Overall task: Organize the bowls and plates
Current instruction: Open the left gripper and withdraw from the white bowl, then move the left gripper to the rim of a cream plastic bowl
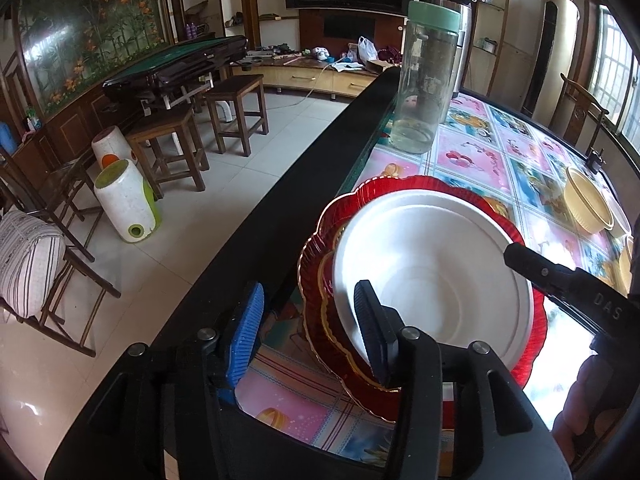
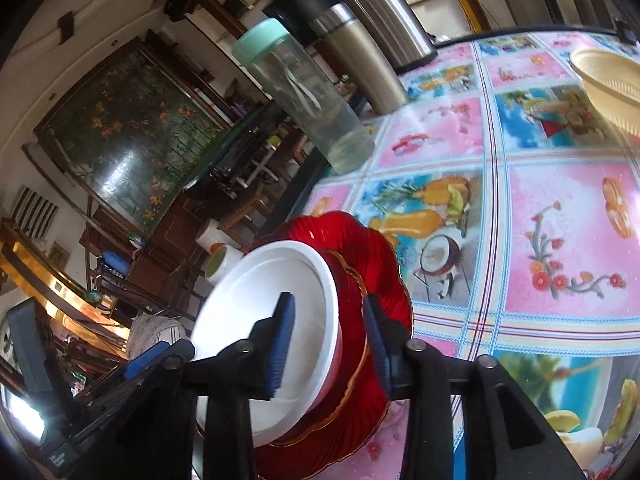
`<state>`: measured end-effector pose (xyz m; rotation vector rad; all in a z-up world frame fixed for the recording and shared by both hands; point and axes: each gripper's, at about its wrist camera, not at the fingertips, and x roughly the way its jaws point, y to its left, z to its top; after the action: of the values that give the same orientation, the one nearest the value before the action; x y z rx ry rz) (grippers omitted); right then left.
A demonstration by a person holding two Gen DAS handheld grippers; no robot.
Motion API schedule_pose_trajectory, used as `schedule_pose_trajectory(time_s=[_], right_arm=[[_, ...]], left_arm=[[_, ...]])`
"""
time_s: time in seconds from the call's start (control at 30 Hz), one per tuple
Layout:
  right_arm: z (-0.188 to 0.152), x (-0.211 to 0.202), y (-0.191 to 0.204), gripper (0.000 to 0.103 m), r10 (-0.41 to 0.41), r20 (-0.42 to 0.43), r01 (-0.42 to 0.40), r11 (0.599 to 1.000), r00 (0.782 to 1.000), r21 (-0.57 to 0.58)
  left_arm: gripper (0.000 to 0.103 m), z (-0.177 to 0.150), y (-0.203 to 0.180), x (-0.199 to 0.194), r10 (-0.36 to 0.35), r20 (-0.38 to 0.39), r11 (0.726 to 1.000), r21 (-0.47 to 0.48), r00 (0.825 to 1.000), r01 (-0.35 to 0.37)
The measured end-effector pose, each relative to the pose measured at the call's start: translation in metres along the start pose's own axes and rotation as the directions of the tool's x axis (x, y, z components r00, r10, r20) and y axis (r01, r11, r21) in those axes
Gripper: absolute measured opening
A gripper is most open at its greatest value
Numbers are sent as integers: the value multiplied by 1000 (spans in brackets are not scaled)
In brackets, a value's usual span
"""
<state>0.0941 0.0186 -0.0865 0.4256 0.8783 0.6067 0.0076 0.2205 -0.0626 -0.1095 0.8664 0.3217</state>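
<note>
Left wrist view, white bowl [image 1: 436, 276] stacked on red plates [image 1: 416, 188] near tabletop [image 1: 472, 156] edge, left gripper [image 1: 310, 330] open, one finger over the bowl rim, right gripper [image 2: 326, 344] straddling bowl wall, unclosed, cream bowl [image 1: 588, 206] well apart.

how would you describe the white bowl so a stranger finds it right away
On the fruit-print tablecloth, near the table's edge, sits a stack of red scalloped plates. The white bowl rests on top, the only plain white dish; the other bowls are cream and ribbed.

On the table sit 2 ribbed red plastic plates [image 1: 404, 188], stacked, 1 white foam bowl [image 1: 436, 276], 1 cream ribbed bowl [image 1: 586, 204], 1 clear green-lidded jar [image 1: 426, 76] and 2 steel flasks [image 2: 360, 60].
</note>
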Motion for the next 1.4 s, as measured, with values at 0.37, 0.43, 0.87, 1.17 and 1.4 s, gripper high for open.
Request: schedule_pose_trajectory(time_s=[0.37, 0.43, 0.87, 1.17, 1.4], right_arm=[[2, -26, -12, 57, 17, 83, -17, 1000, 996, 5], [3, -31, -15, 57, 31, 101, -32, 999, 994, 6], [14, -80, -55, 62, 51, 222, -64, 997, 974, 50], [20, -133, -98, 66, -24, 315, 2, 997, 949, 72], [26, -189, -151, 66, -84, 412, 15, 986, 907, 169]], left_arm=[[64, 2, 2, -18, 63, 86, 998, -11, 994, -62], [66, 3, 3, -22, 81, 108, 997, -19, 991, -79], [80, 5, -11, -63, 79, 252, 997, -23, 965, -75], [82, 2, -61, -80, -9, 260, 996, 92, 966, -16], [82, -5, -121, -79, -64, 220, 977, 211, 973, 17]])
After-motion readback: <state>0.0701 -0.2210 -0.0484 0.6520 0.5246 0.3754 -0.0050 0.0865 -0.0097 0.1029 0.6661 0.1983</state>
